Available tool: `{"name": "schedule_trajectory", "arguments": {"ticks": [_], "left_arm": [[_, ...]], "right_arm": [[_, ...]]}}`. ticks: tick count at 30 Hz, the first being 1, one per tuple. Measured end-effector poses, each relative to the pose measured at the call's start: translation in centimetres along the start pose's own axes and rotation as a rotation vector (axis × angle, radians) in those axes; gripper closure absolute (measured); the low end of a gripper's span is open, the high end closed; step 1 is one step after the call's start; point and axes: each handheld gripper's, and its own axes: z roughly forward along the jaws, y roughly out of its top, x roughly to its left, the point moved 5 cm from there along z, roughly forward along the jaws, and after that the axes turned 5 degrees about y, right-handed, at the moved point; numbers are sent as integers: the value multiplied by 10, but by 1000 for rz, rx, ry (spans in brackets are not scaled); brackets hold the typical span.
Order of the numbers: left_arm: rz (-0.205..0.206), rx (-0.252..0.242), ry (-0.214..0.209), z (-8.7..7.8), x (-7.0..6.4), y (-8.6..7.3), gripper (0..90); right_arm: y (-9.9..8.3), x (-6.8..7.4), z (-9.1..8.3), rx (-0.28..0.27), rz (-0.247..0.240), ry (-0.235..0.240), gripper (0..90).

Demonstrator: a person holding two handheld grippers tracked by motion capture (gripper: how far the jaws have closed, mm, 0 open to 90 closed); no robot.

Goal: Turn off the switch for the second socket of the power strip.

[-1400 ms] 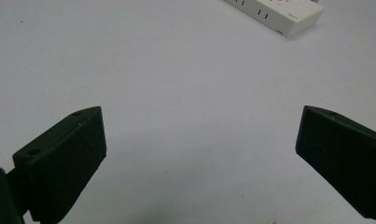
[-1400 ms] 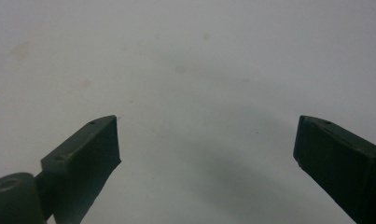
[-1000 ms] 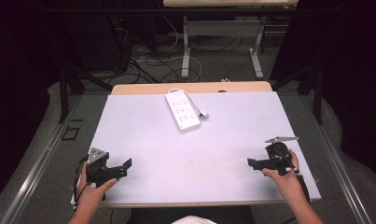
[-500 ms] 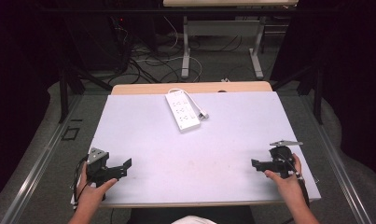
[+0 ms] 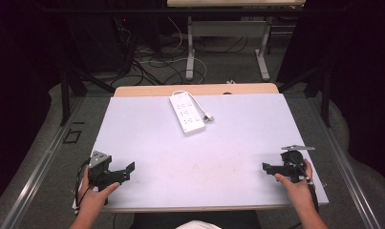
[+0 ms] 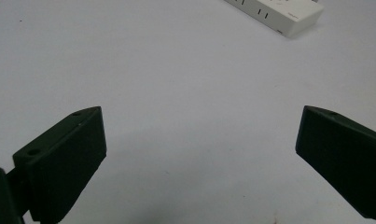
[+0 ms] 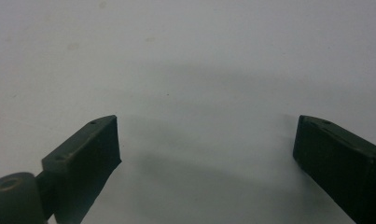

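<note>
A white power strip (image 5: 187,113) lies at the far middle of the white table (image 5: 238,129), its cord looped beside it; its end shows at the top of the left gripper view as the power strip (image 6: 288,13). My left gripper (image 5: 127,170) rests near the front left corner, held by a hand, jaws wide apart and empty. In its own view the left gripper (image 6: 199,154) frames bare tabletop. My right gripper (image 5: 268,167) sits near the front right edge, open and empty, low over the surface. The right gripper (image 7: 206,158) sees only table between its jaws.
Beyond the table's far edge a wooden strip (image 5: 195,89) shows, then a floor with cables (image 5: 152,62) and the legs of another desk (image 5: 190,47). Dark curtains stand on both sides.
The right gripper has dropped slightly and moved toward the front right edge of the table. The left gripper has stayed in place.
</note>
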Motion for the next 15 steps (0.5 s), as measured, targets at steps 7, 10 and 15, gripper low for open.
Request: {"name": "schedule_trajectory", "arguments": {"ticks": [7, 10, 15], "left_arm": [[4, -3, 2, 0, 0, 0, 18], [6, -7, 2, 0, 0, 1, 17], [4, -5, 1, 0, 0, 1, 17]], "right_arm": [[1, -5, 1, -7, 7, -9, 67], [0, -3, 0, -5, 15, -13, 67], [2, -1, -1, -16, -5, -11, 67]]}}
